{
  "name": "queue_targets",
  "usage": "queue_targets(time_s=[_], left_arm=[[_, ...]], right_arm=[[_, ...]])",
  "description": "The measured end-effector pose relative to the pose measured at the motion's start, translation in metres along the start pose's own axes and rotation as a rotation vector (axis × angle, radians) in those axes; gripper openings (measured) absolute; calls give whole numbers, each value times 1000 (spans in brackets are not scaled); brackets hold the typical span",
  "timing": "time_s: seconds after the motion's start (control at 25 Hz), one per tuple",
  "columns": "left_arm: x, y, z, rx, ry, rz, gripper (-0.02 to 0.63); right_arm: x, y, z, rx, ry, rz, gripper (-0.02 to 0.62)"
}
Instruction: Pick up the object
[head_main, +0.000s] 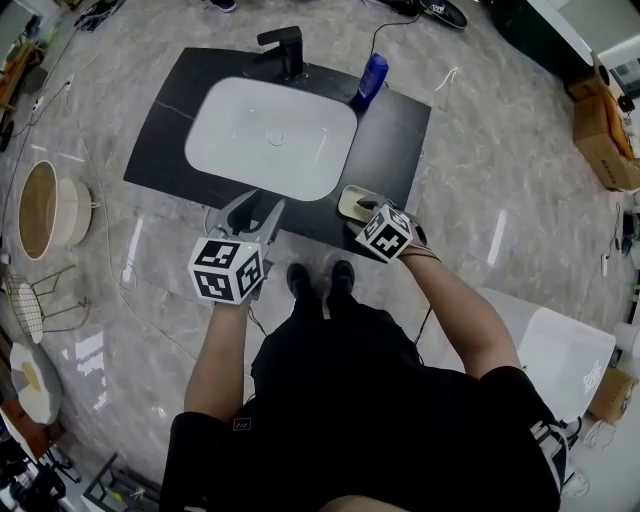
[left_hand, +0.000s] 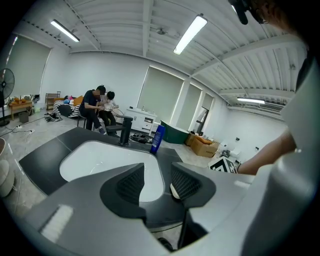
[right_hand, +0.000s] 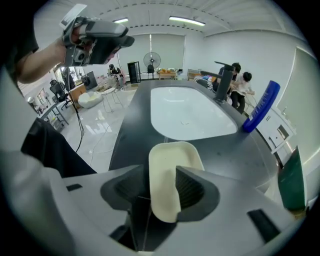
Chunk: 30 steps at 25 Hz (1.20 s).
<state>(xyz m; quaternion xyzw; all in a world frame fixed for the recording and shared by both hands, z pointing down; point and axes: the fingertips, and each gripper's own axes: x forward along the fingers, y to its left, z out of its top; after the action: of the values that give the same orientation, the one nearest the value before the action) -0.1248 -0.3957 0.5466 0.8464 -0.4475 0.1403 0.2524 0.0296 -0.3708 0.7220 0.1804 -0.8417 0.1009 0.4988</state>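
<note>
No text, brand or number can be read anywhere. The left cube (head_main: 227, 270) and right cube (head_main: 385, 232) bear only black-and-white square patterns, without letters. A white box (head_main: 560, 345) on the floor at the right carries small dark print, too small to read.

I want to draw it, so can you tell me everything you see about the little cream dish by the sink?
The little dish is cream-coloured, rounded-rectangular and shallow, with a raised rim, smooth like plastic or ceramic, and empty. It sits on the black countertop close beside the white sink. The right gripper straddles its near rim, one jaw outside, one over the inside; whether the pads squeeze it is unclear.
</note>
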Motion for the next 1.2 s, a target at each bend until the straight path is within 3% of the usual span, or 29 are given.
queue_targets(time_s=[0.44, 0.72, 0.84, 0.96, 1.0, 1.2], left_arm=[[-14, -1, -1, -28, -29, 43, 172], [-19, -2, -6, -49, -33, 79, 167], [-19, -4, -9, -54, -26, 87, 166], [-21, -4, -8, -55, -22, 96, 166], [-21, -4, -8, -55, -20, 98, 164], [-21, -5, -8, -52, -17, 104, 163]], right_arm=[[9, 6, -5, -83, 95, 53, 204], [11, 10, -3, -142, 104, 73, 169], [11, 11, -5, -171, 100, 67, 109], [9, 9, -3, -191, 89, 56, 89], [8, 8, -3, -199, 90, 48, 49], [2, 1, -8, -192, 85, 31, 29]])
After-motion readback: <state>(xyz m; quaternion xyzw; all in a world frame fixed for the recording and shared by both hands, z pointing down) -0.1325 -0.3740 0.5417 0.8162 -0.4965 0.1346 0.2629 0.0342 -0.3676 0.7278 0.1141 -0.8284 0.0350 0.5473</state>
